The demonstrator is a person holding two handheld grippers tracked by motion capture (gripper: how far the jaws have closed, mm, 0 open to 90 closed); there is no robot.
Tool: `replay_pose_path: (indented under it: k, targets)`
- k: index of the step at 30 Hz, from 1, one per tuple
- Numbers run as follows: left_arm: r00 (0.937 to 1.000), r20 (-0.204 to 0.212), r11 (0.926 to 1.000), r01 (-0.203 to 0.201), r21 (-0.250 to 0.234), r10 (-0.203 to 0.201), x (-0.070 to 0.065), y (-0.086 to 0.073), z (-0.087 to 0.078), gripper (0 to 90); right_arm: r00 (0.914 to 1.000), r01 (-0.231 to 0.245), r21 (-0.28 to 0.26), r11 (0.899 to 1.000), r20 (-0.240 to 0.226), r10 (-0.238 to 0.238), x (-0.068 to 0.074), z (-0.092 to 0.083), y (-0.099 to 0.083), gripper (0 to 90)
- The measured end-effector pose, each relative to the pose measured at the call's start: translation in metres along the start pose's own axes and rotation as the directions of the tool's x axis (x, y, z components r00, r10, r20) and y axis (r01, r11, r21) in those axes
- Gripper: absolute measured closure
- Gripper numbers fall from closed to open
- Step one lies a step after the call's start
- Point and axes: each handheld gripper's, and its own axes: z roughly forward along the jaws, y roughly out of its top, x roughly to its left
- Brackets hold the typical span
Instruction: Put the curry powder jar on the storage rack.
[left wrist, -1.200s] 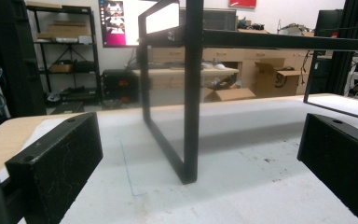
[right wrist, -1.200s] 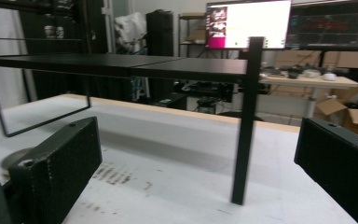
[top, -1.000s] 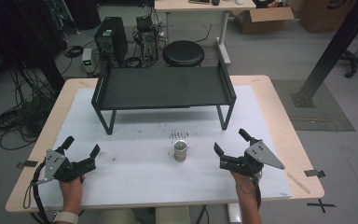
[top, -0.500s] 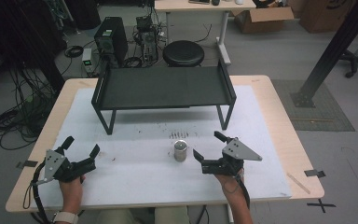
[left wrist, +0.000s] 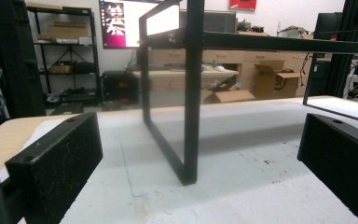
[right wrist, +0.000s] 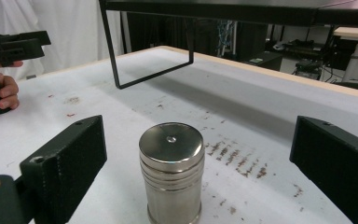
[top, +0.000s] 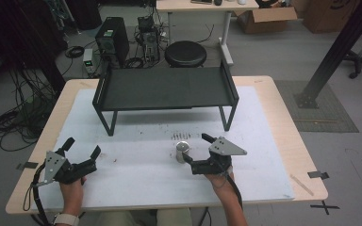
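A small metal cylinder [top: 183,151] stands upright on the white mat, in front of the black stand [top: 165,89]. My right gripper [top: 197,151] is just right of it, open, with one jaw on each side of the cylinder [right wrist: 171,172]. Its jaws have just been closing a little; the pads do not touch the cylinder, and wide gaps show on both sides in the right gripper view. My left gripper [top: 82,146] rests open at the mat's near left, with nothing between its jaws. In the left gripper view it [left wrist: 205,149] faces a leg of the stand [left wrist: 191,93].
The white mat [top: 136,188] covers most of the wooden table and has dark specks near the cylinder. The stand's legs [right wrist: 116,56] rise at the far side. Beyond the table are a stool [top: 185,52] and a computer tower [top: 111,42]; a black post [top: 339,52] stands at the right.
My right gripper has moved left across the mat until its jaws stand on both sides of the cylinder. The left gripper and the cylinder have stayed put.
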Motion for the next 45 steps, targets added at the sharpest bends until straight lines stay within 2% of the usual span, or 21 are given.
replay_pose_path:
  k: [7, 11, 17, 20, 27, 33, 37, 45]
  targets:
    - [1.0, 0.0, 1.0, 0.001, -0.002, -0.001, 0.0, 0.0, 0.0, 0.2, 0.9999, -0.006, 0.037, 0.999, -0.011, 0.007, 0.002, 0.012, -0.001, 3.4]
    - [1.0, 0.001, 1.0, 0.002, -0.005, -0.002, 0.0, 0.0, 0.0, 0.2, 0.9996, -0.015, 0.076, 0.997, -0.024, 0.017, 0.002, 0.022, -0.003, 5.7]
    - [1.0, 0.001, 1.0, 0.003, -0.006, -0.003, 0.0, 0.0, 0.0, 0.2, 0.9983, -0.023, 0.131, 0.991, -0.05, 0.03, 0.003, 0.033, -0.006, 13.6]
    - [1.0, 0.001, 1.0, 0.003, -0.007, -0.003, 0.0, 0.0, -0.001, 0.2, 0.9971, -0.045, 0.164, 0.985, -0.053, 0.055, 0.002, 0.038, -0.007, 20.8]
    - [1.0, 0.001, 1.0, 0.004, -0.006, -0.004, 0.0, 0.0, 0.0, 0.2, 0.9956, -0.049, 0.166, 0.985, -0.071, 0.061, 0.001, 0.038, -0.008, 33.1]
    - [1.0, 0.001, 1.0, 0.005, -0.008, -0.005, 0.0, 0.0, -0.001, 0.3, 0.9951, -0.046, 0.165, 0.985, -0.079, 0.06, 0.002, 0.038, -0.007, 38.9]
    - [1.0, 0.0, 1.0, 0.006, -0.008, -0.006, 0.0, 0.0, -0.001, 0.2, 0.9943, -0.047, 0.16, 0.986, -0.087, 0.061, 0.002, 0.037, -0.006, 45.9]
    - [0.9999, 0.0, 0.9999, 0.01, -0.012, -0.01, 0.001, 0.0, -0.001, 0.2, 0.9957, -0.032, 0.174, 0.984, -0.081, 0.046, 0.002, 0.037, -0.003, 48.0]
